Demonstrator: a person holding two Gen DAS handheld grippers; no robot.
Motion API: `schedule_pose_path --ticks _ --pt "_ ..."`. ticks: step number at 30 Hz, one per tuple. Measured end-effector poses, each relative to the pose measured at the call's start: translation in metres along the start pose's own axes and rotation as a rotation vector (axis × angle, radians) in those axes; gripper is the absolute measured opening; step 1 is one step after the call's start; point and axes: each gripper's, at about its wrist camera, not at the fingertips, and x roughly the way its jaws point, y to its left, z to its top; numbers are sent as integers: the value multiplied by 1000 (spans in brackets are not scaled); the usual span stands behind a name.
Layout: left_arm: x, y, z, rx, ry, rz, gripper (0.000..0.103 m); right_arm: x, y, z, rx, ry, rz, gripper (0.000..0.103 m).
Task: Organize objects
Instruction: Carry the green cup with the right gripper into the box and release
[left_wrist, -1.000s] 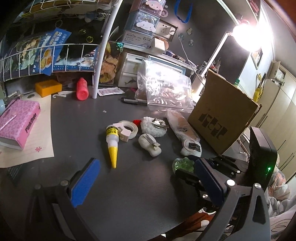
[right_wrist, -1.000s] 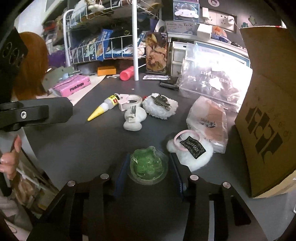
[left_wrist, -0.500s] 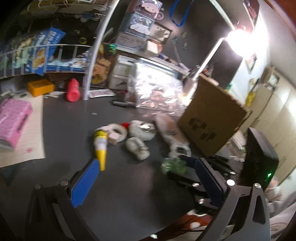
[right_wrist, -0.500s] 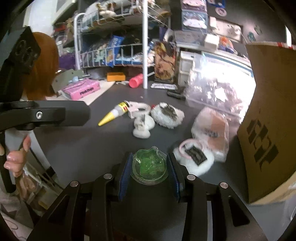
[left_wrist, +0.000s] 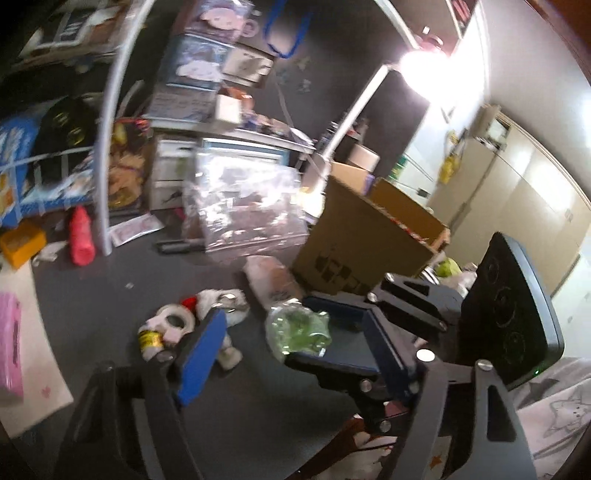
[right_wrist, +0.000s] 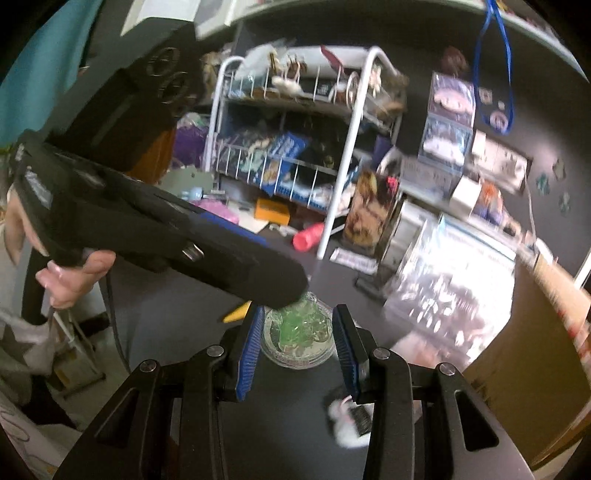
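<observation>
Our right gripper (right_wrist: 298, 341) holds the clear round jar (right_wrist: 299, 341) of green pieces, blue pads pressing its opposite sides, lifted clear of the dark desk (right_wrist: 288, 424). We judge it light, rigid and slick-walled, best gripped across its widest part; it is squat with no real long axis, its flat face tilted up towards us. Just ahead of it, our left gripper (left_wrist: 291, 349) reaches the jar's far side from the left, jaws closing with the jar (left_wrist: 297, 330) between them, pads not yet pressing as far as we can tell. Beyond and to the right stands a cardboard box (right_wrist: 535, 332); a clear plastic bag (right_wrist: 454, 291) lies beside it.
</observation>
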Motion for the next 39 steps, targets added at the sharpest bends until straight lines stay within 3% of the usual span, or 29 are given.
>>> schedule_pose_path --ticks 7,12,14,28,39 --pt "8 -21 26 50 60 -34 64 -16 0 19 -93 -60 -51 34" --pt "12 -30 46 65 84 -49 54 -25 -17 31 -91 -64 -94 34" --pt "16 -34 55 65 97 -45 45 -29 -24 34 -84 -65 -100 34" --pt "67 -98 114 189 149 -57 41 -66 -93 39 1 -23 -204 34" --pt "134 -135 139 248 251 -77 37 -86 -153 19 114 68 -285 34"
